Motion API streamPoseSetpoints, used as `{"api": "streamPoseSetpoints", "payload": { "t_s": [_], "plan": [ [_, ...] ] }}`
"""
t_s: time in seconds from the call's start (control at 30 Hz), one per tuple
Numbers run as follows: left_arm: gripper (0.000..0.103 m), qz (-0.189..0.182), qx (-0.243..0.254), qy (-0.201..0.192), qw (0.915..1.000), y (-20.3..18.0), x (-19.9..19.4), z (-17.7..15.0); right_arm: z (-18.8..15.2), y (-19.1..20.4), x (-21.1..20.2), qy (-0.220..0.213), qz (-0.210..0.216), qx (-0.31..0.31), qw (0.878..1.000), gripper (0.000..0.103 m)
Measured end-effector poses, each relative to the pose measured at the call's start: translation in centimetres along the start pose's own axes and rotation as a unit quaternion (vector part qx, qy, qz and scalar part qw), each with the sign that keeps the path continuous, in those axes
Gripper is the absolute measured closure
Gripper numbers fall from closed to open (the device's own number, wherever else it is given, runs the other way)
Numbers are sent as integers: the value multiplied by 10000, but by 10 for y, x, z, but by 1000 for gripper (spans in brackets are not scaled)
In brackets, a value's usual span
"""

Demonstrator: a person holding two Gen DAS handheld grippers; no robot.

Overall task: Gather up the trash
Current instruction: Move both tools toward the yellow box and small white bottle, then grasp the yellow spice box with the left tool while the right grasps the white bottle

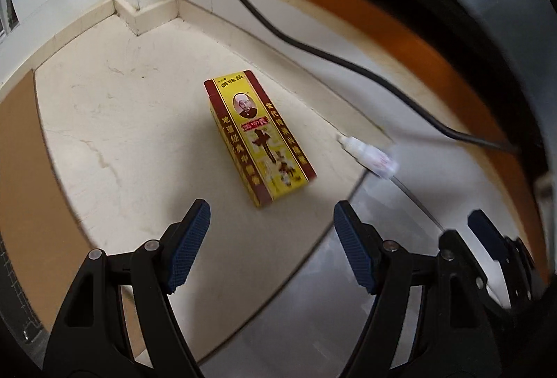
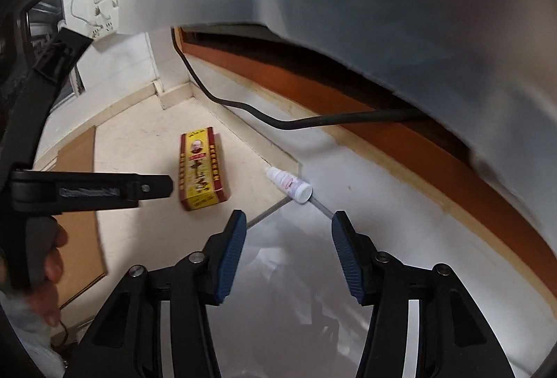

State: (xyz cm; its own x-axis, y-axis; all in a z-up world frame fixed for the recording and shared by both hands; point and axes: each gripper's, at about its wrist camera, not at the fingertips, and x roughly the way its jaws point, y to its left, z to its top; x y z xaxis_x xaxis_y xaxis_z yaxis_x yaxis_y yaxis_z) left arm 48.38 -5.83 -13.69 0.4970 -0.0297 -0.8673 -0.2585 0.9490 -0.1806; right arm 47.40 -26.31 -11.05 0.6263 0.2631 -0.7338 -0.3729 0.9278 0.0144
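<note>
Two pieces of trash lie on a pale tabletop [image 1: 104, 120] beneath a white overhanging appliance: a yellow-and-red carton [image 1: 259, 137] lying flat, and a small white dropper bottle [image 1: 369, 155] on its side.

In the left wrist view the left tongs [image 1: 271, 238] hang at the bottom of the frame, gaping wide with nothing between the blue pads. The carton sits just above and slightly left of the gap's centre, its long axis running from upper left to lower right, its near short end toward the pads. The bottle lies to the right of the carton, apart from it, nozzle toward the upper left, beside a black cable [image 1: 313, 47].

In the right wrist view the right tongs [image 2: 287, 259] are about half spread and empty. The bottle [image 2: 289, 184] lies just above the gap, cap end nearest the right pad, while the carton [image 2: 201, 169] sits farther to the upper left, behind the left tongs [image 2: 153, 186], which reach in from the left edge.

By this layout, each hand appears lined up with its own item: left for the carton, right for the bottle.
</note>
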Motion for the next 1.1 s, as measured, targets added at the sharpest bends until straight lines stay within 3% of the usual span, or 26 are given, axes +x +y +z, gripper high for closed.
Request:
{"api": "streamPoseSetpoints", "payload": {
  "t_s": [0.27,0.43,0.67,0.97,1.1],
  "plan": [
    [32,471,-254,-102,9985,-10,46,18,4,-1,51,-19,-157,-255,9995,54],
    [32,1003,-289,-206,9943,-13,68,27,6,-6,73,-42,-189,-284,9994,54],
    [28,1497,-244,-448,9874,-19,79,34,3,-4,88,-55,-207,-410,9989,54],
    [23,1296,-503,-281,9899,-6,85,52,6,3,106,11,-203,-681,9975,54],
    [23,1193,-545,160,9912,0,99,58,8,14,122,94,-224,-943,9952,54]
  ]
}}
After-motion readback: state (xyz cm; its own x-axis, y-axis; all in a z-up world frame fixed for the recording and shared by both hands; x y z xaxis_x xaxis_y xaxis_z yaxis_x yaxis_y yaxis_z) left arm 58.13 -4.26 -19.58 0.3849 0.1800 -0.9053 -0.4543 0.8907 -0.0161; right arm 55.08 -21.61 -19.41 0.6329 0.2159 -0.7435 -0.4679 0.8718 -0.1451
